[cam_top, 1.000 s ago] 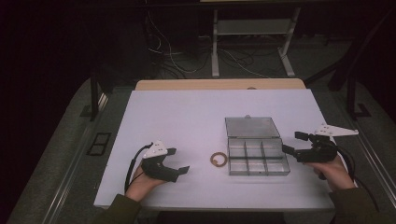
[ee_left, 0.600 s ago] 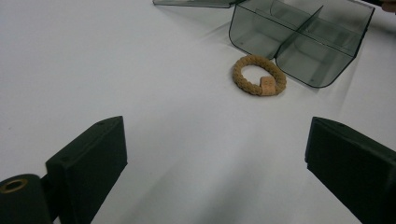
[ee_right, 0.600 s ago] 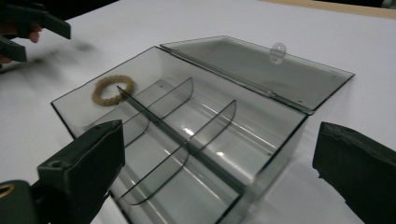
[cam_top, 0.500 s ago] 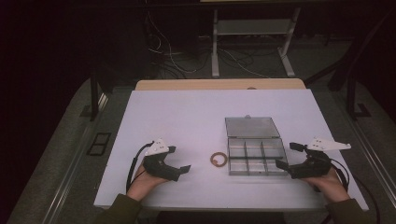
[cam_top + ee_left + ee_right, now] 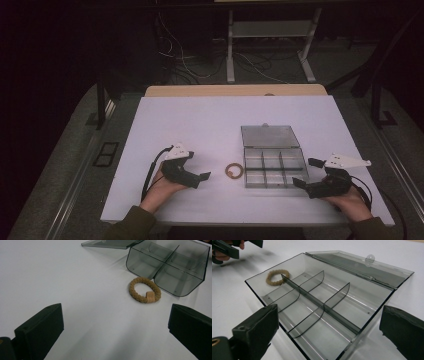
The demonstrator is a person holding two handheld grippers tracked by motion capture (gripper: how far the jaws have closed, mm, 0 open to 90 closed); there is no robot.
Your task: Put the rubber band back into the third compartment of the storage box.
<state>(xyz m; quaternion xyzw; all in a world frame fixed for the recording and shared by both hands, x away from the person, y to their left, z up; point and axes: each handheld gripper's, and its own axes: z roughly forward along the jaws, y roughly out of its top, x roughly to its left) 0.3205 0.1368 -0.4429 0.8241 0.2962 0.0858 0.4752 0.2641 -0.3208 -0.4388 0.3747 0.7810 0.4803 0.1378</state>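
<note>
Ring (image 5: 233, 171) on table (image 5: 200, 120), just left of open box (image 5: 274, 167); lid (image 5: 270, 135) behind box.

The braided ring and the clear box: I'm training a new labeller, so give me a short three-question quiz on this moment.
1. True or false: the braided ring lies inside the compartment box.
2. Which gripper is nearer the ring: A) left gripper B) right gripper?
3. The box lid is ____.

Key: 1 false, it lies on the table beside the box. 2 A. 3 open.
</note>
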